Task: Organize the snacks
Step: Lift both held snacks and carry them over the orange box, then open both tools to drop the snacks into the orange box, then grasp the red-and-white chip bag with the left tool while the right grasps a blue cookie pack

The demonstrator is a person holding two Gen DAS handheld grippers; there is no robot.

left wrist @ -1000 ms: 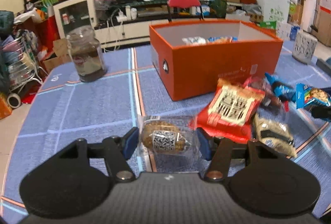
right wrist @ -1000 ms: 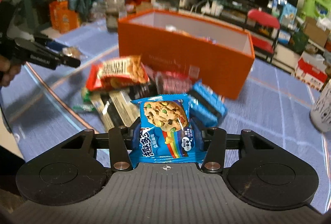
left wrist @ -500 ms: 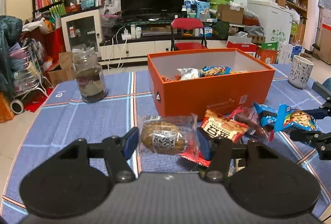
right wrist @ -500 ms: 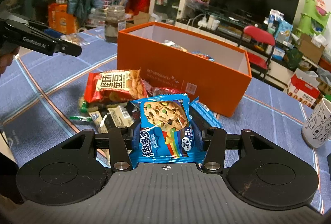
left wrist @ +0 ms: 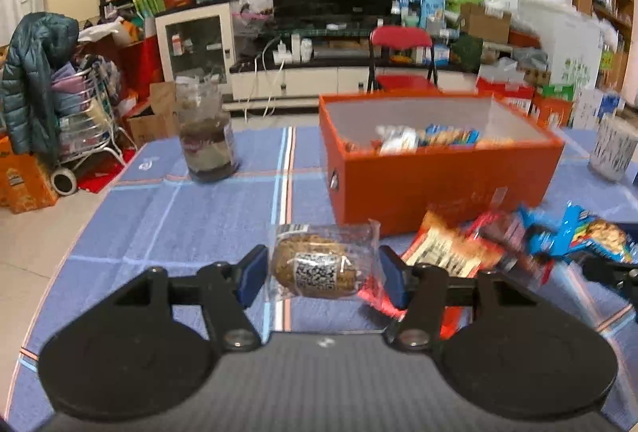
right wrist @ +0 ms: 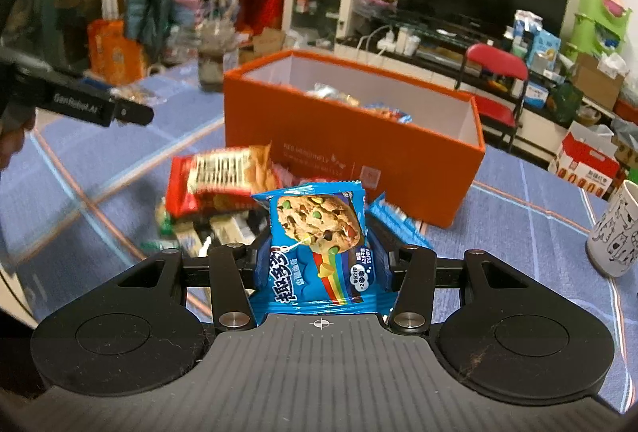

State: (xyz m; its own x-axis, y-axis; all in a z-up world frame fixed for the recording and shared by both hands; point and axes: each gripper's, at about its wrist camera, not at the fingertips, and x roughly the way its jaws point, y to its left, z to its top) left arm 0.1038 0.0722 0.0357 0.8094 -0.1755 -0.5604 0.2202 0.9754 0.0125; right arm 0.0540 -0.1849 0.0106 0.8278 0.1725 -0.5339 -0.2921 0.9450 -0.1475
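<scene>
Both tools loaded, neither packet delivered yet. Left gripper partly open, blue pads pinching the clear wrapper of a brown cake, held off the cloth on the near side of the orange box. Right gripper nearly closed, clamped on a blue cookie packet, upright between the pads, also short of the box, near side. Between grippers and box: a loose heap on the tablecloth just in front of the box wall: a red-and-orange bag, blue packets, some darker and pale wrappers beneath, count unclear through blur. Inside the box: several packets already in, blue, silver and orange, covering part of the floor; much room left. Judgement: job roughly midway, with two packets in transit and the heap yet to clear. Left of the box a jar; right of it a mug, neither touched.
</scene>
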